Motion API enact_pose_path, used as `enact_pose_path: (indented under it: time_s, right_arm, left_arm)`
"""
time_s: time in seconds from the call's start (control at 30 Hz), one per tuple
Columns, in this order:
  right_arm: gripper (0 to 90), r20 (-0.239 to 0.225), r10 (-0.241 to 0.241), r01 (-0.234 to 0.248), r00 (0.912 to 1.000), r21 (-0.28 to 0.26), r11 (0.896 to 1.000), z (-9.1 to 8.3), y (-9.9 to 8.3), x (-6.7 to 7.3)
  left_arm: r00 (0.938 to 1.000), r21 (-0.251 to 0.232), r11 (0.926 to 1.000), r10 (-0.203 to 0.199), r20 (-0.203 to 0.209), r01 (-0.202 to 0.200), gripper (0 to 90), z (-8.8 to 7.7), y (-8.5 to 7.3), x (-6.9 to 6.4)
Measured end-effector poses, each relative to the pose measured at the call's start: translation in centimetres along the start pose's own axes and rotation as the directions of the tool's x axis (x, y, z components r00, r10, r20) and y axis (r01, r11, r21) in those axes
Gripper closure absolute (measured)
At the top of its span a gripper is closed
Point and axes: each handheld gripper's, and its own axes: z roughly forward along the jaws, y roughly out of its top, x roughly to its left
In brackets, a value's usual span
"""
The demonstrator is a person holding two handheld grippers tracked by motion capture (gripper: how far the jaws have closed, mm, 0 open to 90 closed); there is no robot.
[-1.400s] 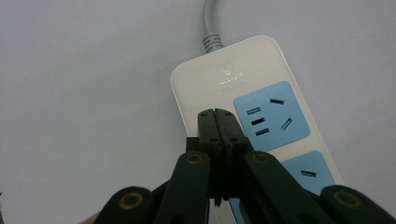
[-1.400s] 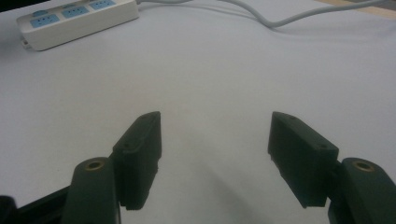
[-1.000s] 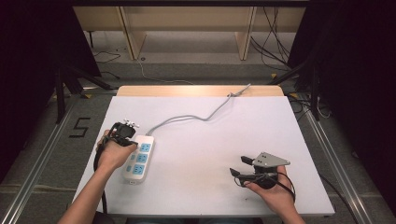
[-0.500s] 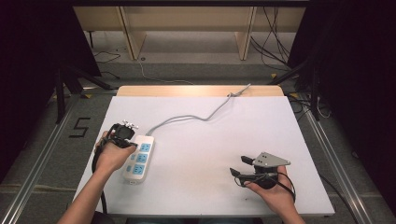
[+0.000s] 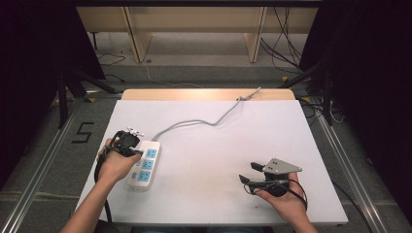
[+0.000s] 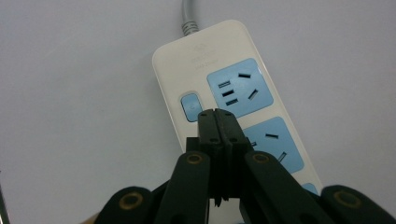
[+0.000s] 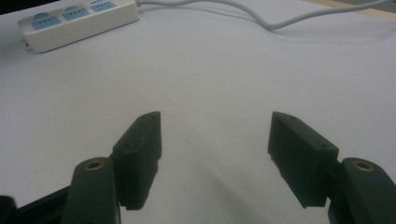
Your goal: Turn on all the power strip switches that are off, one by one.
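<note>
- Two grippers here: left gripper (image 6: 218, 122) has jaws pressed together, tips right over the power strip (image 6: 233, 98) beside its blue switch (image 6: 190, 106).
- right gripper (image 7: 215, 140) jaws wide apart, holding nothing, above bare table (image 7: 210, 70).

1. The left black two-jaw gripper (image 6: 218, 122), held in the person's left hand (image 5: 115, 164), has its jaws pressed together.
2. The right black two-jaw gripper (image 7: 215, 140), held in the right hand (image 5: 284, 198), has its jaws spread wide apart.

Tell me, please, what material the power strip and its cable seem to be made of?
The power strip looks like hard, smooth plastic: cream body with a faint sheen, matte blue socket faces. Its grey cable looks like flexible rubber or vinyl, since it curves loosely.
</note>
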Motion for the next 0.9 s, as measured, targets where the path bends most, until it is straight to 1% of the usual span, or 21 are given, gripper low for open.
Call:
enact_pose_path:
  time_s: [0.2,0.27,0.33,0.5,0.9]
  right_arm:
    - [35.9,0.0,0.001,-0.001,1.0,0.0,1.0,0.0,0.0,0.0]
    - [35.9,0.0,0.0,0.0,1.0,0.0,1.0,0.0,0.0,0.0]
    - [35.9,0.002,0.001,-0.001,1.0,0.001,1.0,0.0,0.0,0.0]
    - [35.9,0.001,0.0,0.0,1.0,0.0,1.0,0.0,0.0,0.0]
    - [35.9,-0.002,0.0,0.0,1.0,0.002,1.0,0.0,0.0,0.0]
  left_arm:
    - [0.9999,0.0,0.9999,0.013,0.004,-0.013,89.7,-0.4,-0.3,-0.2]
    - [1.0,-0.001,1.0,0.007,0.005,-0.007,89.7,-0.5,-0.5,-0.3]
    - [0.9999,0.001,0.9999,0.013,0.006,-0.013,89.7,-0.5,-0.6,-0.3]
    - [0.9999,-0.001,1.0,0.007,0.007,-0.007,89.7,-0.7,-1.0,-0.3]
    - [0.9997,0.008,0.9998,0.017,0.018,-0.017,89.7,-1.2,-1.9,-0.7]
